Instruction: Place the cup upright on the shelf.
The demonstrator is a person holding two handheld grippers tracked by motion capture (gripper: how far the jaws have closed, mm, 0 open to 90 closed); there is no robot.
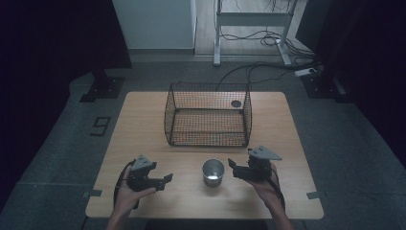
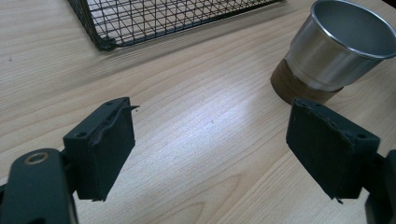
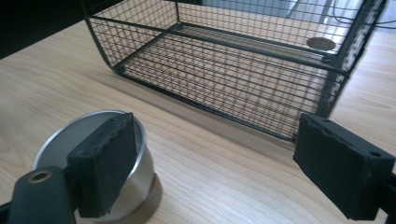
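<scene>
A shiny metal cup [image 1: 213, 171] on a round wooden base stands near the table's front edge, between my two grippers. My left gripper [image 1: 165, 181] lies to the cup's left, pointing right toward it, open with bare wood between its pads [image 2: 210, 154]; the cup [image 2: 336, 46] sits ahead at the upper right. My right gripper [image 1: 233, 168] hovers just right of the cup, open with nothing between its pads [image 3: 210, 163]. In the right gripper view the cup [image 3: 58, 140] stands outside and partly behind the left jaw. A black wire basket [image 1: 209, 139] stands behind the cup.
The basket [image 3: 224, 79] holds nothing; a small dark round spot [image 1: 236, 103] on the wooden table [image 1: 143, 124] shows through its far right corner. Beyond the table are a grey floor, cables and a white desk frame [image 1: 253, 19].
</scene>
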